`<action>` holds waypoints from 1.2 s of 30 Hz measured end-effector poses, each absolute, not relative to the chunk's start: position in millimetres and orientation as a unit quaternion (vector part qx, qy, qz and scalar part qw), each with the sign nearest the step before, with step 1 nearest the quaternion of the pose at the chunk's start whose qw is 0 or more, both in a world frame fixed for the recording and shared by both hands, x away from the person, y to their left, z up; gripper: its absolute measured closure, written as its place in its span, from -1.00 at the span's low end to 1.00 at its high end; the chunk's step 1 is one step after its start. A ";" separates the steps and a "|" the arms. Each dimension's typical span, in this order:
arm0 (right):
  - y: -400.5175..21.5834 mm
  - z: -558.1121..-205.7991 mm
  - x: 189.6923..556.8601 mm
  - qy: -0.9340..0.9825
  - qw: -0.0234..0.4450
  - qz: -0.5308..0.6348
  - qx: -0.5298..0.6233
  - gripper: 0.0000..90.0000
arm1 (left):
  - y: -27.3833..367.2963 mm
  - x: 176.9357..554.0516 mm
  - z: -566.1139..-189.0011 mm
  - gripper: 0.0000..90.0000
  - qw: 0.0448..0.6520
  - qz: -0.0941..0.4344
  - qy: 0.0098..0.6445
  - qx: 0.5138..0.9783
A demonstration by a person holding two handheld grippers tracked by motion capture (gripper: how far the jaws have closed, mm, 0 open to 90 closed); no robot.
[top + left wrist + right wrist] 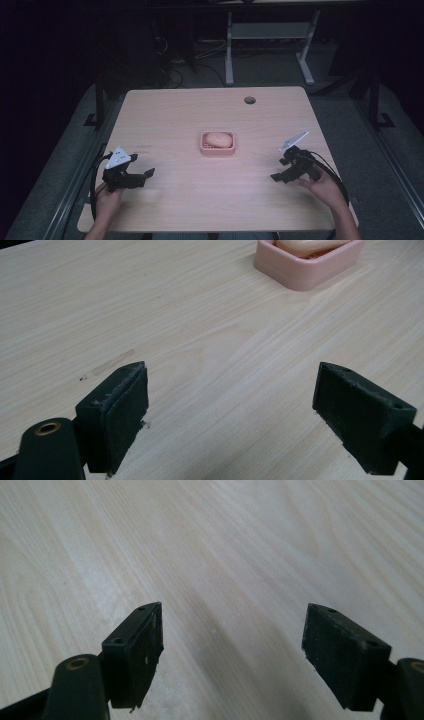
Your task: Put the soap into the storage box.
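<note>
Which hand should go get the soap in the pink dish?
Probably the left. The left gripper already faces the pink dish with the soap and stands open. The right gripper is open too, but points at bare table.

Glowing evenly under overhead light: the table (210, 200) in the high view, with everything beyond its edges sinking into near black. Looking soft and grainy there, fine detail smearing. Showing brighter and sharper in both gripper views, wood grain crisp up close, far corners washing pale with mild glare. Casting only faint, diffuse shadows.
</note>
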State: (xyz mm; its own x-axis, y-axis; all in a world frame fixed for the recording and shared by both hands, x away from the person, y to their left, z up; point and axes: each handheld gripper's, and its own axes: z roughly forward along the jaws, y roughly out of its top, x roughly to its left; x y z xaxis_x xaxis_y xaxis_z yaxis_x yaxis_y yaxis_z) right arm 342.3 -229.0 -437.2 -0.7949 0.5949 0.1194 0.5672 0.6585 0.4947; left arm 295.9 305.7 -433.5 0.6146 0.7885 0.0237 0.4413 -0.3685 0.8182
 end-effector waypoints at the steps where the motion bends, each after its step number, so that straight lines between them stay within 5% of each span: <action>1: -230.2 -438.1 340.5 0.910 0.027 0.263 0.321 -0.46 | 305.7 295.9 -433.5 -0.68 0.410 0.212 0.384 0.800; 36: -256.8 -444.9 285.5 0.875 0.062 0.320 0.358 -0.47 | 301.8 295.8 -434.2 -0.68 0.418 0.213 0.379 0.798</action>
